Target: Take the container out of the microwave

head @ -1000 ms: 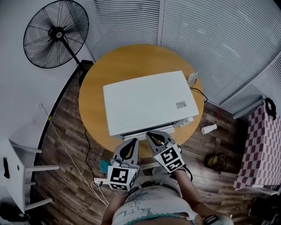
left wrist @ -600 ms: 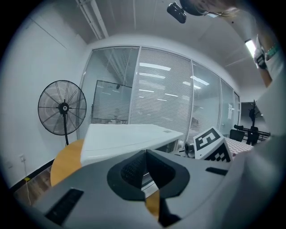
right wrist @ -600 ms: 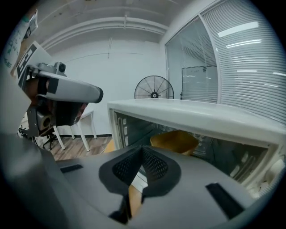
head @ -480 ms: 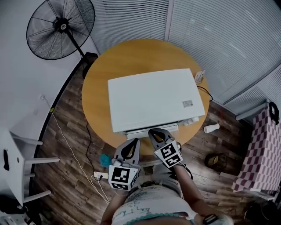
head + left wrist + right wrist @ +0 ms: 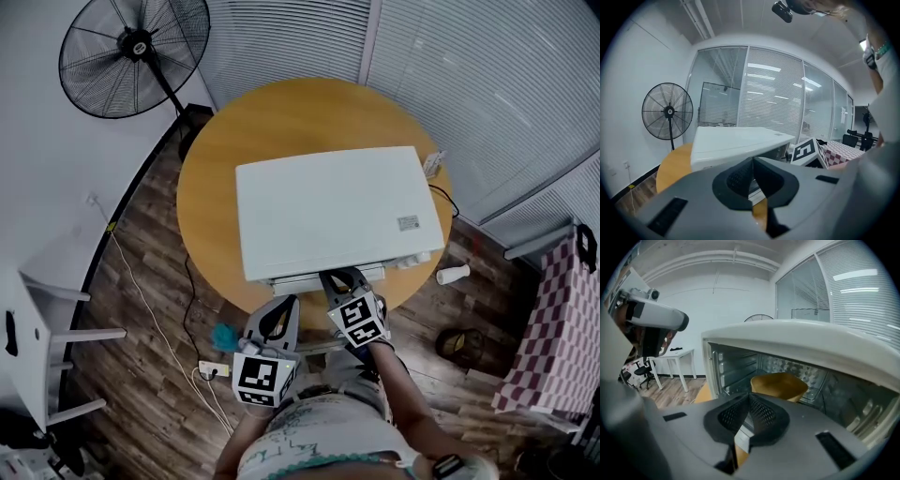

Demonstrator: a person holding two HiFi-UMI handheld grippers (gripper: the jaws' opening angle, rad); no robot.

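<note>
Since a second ago, the right gripper (image 5: 343, 277) has been brought lower and closer in against the front of the white box-shaped microwave (image 5: 328, 211), while the left gripper (image 5: 280, 302) has hardly been shifted. The microwave is set on the round wooden table (image 5: 216, 169) with its front turned towards the person, so its cavity can be reached from where the person stands.

In the right gripper view the cavity is seen standing open, and the mustard-yellow, bowl-like container (image 5: 780, 383) is seen resting inside it, towards the back, well apart from the right gripper (image 5: 749, 397). This gripper is aimed into the opening, probably so that the container can be approached head-on. Whether the pale edge glimpsed below its tips belongs to a lowered door cannot be told.

The right gripper's fingers (image 5: 761, 412) are pressed together with nothing held between them, so they would have to be spread before the container's rim could be pinched. The left gripper (image 5: 752, 161) is kept beside and slightly behind the right one, off the microwave; its fingers (image 5: 738, 178) are likewise closed on nothing, and it is judged to be merely waiting.
</note>
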